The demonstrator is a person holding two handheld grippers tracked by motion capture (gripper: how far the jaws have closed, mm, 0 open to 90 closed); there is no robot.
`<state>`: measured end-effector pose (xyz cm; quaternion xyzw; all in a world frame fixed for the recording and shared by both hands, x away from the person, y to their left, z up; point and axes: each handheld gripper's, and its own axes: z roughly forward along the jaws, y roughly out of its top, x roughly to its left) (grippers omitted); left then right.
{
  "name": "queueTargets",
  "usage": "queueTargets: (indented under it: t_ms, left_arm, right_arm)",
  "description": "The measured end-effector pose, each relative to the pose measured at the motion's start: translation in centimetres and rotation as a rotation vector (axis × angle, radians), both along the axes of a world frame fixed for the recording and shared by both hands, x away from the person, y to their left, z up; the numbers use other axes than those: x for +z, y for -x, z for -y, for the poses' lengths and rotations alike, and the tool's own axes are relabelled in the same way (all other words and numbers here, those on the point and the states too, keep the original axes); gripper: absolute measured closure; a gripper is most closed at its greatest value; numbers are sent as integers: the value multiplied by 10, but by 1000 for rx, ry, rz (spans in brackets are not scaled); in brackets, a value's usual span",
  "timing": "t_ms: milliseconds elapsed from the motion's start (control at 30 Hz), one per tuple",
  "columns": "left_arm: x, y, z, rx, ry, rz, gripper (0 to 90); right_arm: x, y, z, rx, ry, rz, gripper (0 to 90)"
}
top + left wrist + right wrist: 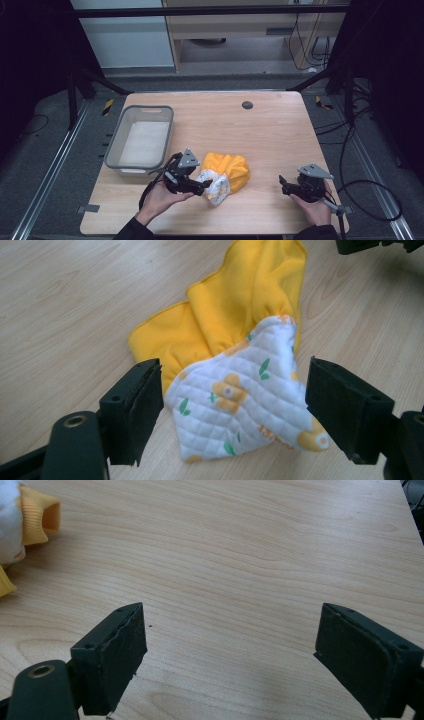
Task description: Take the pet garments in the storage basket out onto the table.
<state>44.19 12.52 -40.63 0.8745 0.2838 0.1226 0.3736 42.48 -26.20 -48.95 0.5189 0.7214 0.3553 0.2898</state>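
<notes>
On table [270,130]: one garment [227,175], one bin [141,142], two grippers.

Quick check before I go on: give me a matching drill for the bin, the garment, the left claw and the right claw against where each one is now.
Things:
1. grey bin
2. yellow garment
3. left claw
4. right claw

Places:
A. open over bare wood at the table's right
B. open around the quilted white part
C. table's left side
D. table's middle

Pairs: 1-C, 2-D, 3-B, 4-A
</notes>
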Motion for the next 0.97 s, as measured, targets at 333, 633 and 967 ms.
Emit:
queueTargets:
  t_ms: [333,633,967]
  left_arm:
    - [-10,11,-26,83,22,35,222]
    - [-25,21,-53,174,64,53,222]
    - [-45,36,-86,250,82,47,221]
  right_arm:
    - [0,0,0,1,1,0,127]
    - [-1,0,-1,1,4,-4,126]
    - [-1,1,-2,6,7,-3,124]
